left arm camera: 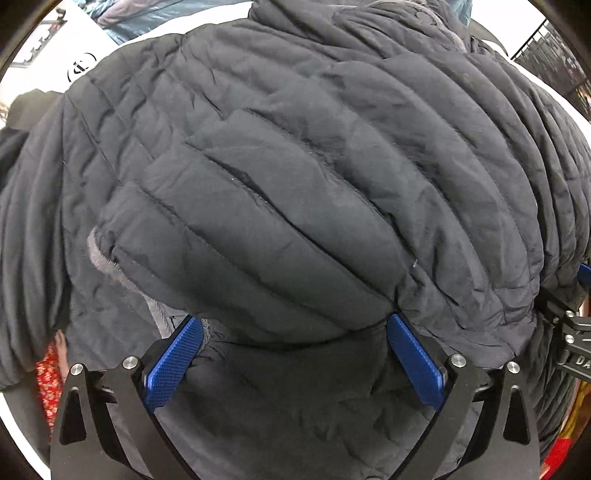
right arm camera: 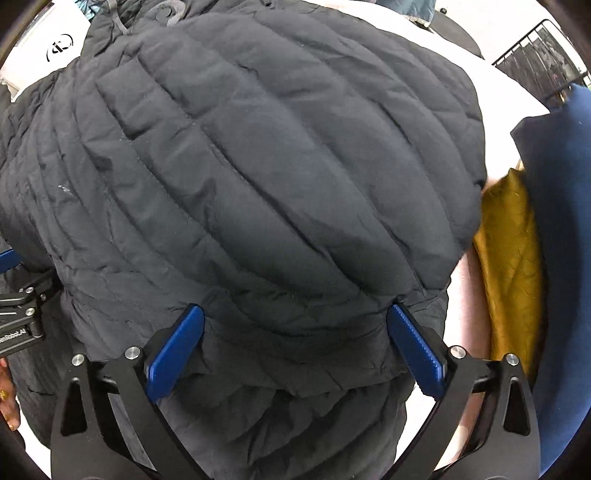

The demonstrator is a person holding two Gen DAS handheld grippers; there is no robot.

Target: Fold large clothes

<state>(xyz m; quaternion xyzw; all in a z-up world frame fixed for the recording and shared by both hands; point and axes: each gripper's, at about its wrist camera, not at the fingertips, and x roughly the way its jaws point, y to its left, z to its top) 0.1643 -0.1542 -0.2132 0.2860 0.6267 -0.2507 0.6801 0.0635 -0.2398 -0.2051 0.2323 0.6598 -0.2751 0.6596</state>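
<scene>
Filling both wrist views: a dark quilted jacket (left arm camera: 295, 177), spread over a white table (right arm camera: 491, 88) and taking up most of it. A folded-over panel lies on top, its padded edge bulging toward the near side, with grey lining (left arm camera: 99, 251) showing at its left end in the left view. The hood end with a grey cord (right arm camera: 118, 22) lies at the far side. Right of the jacket, near the table's right edge, a blue cloth (right arm camera: 554, 221) lies beside a mustard cloth (right arm camera: 509, 258); the mustard one sits between the blue cloth and the jacket, close to the jacket's right edge. A white bag or box with a round black logo (right arm camera: 59, 46) sits at the far left. A black wire rack (right arm camera: 539, 55) stands at the far right, off the table. A teal garment (left arm camera: 122, 18) lies at the far left past the jacket. The left gripper (left arm camera: 295, 321) points down at the near fold, jaws spread wide, blue pads on either side of the bulge; can't tell if the tips touch the fabric. The right gripper (right arm camera: 295, 314) does the same further right, jaws wide apart, nothing clamped. Each gripper's black body shows at the edge of the other's view, so they're side by side. A red floral sleeve (left arm camera: 48, 380) shows at the near left.
</scene>
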